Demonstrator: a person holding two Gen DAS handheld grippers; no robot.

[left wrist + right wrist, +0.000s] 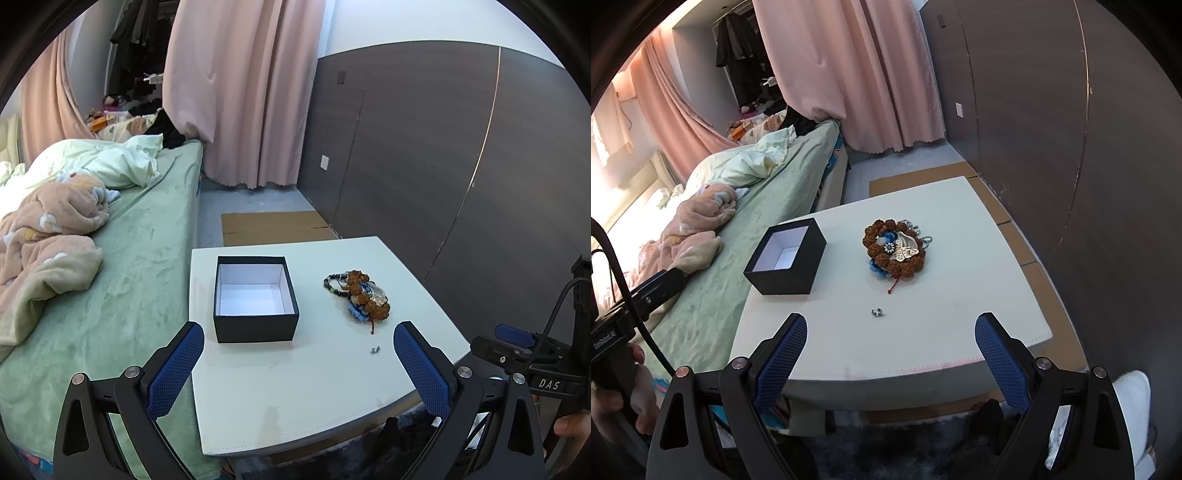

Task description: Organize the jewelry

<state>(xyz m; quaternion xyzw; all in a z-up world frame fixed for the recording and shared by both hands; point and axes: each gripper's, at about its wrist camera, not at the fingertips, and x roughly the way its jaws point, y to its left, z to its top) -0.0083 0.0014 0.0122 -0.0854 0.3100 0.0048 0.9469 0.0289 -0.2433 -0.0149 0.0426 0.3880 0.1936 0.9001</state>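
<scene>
Both grippers — left gripper [298, 363], right gripper [891, 352] — gape apart, holding nothing. Jewelry pile [894, 248] sits at 3 o'clock of the empty box [785, 256]; the ring [877, 312] lies apart. Tangled strands could snag, dragging everything — my guess.

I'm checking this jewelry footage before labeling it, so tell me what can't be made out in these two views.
- Small silver piece: too small in both views to tell ring from clasp.
- Jewelry pile: pieces overlap, so the count is unclear.
- Black box: near wall hides part of its floor in the left wrist view.
- Table: legs cut off below.
</scene>
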